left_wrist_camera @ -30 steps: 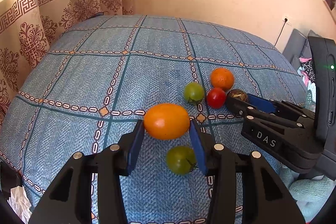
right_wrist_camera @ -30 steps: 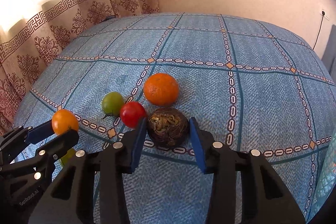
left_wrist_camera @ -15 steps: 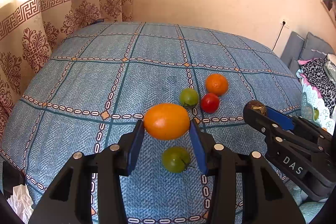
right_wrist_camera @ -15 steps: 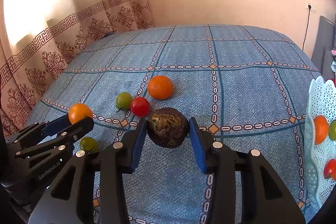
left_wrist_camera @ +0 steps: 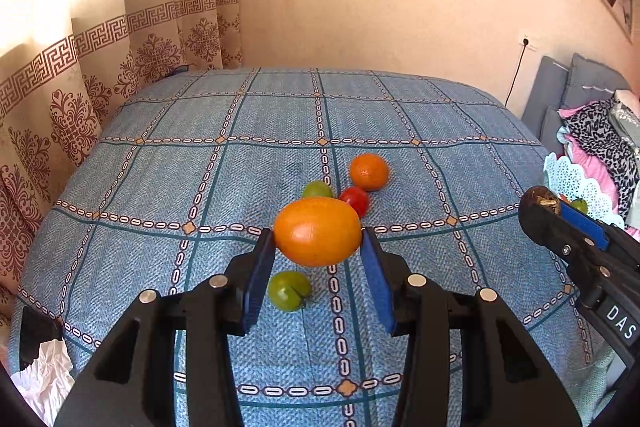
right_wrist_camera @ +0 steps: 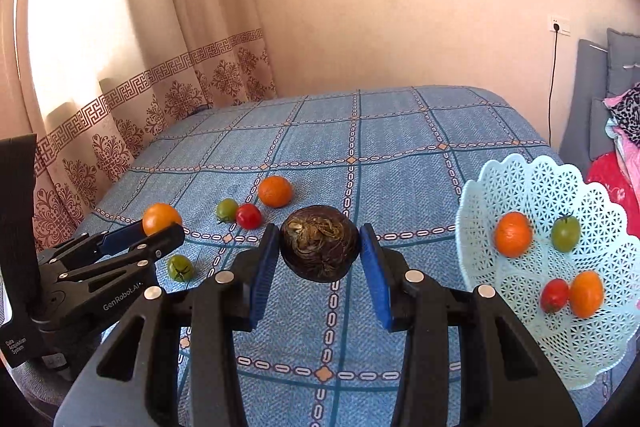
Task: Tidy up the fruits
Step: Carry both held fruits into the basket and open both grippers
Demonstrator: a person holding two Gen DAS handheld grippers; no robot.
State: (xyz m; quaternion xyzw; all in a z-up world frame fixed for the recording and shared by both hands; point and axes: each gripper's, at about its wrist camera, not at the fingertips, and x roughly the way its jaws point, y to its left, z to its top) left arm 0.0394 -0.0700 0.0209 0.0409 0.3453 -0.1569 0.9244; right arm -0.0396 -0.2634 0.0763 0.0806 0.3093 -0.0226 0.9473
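Note:
My left gripper (left_wrist_camera: 318,247) is shut on an orange tomato (left_wrist_camera: 318,231) and holds it above the blue bedspread (left_wrist_camera: 160,187). My right gripper (right_wrist_camera: 319,251) is shut on a dark brown round fruit (right_wrist_camera: 319,242), lifted left of the pale blue lattice basket (right_wrist_camera: 532,331). The basket holds an orange (right_wrist_camera: 513,234), a green tomato (right_wrist_camera: 565,233), a red tomato (right_wrist_camera: 554,295) and an orange tomato (right_wrist_camera: 586,293). On the bed lie an orange (left_wrist_camera: 369,171), a red tomato (left_wrist_camera: 355,200) and two green tomatoes (left_wrist_camera: 289,290) (left_wrist_camera: 317,189).
Patterned curtains (left_wrist_camera: 80,87) hang at the left. Grey cushions and clothes (left_wrist_camera: 592,131) lie at the right of the bed. A crumpled white tissue (left_wrist_camera: 44,379) sits at the bottom left. A cable (right_wrist_camera: 553,87) hangs from a wall socket.
Both grippers have risen and drawn back with their fruits. The right gripper has swung right, bringing the basket into its view.

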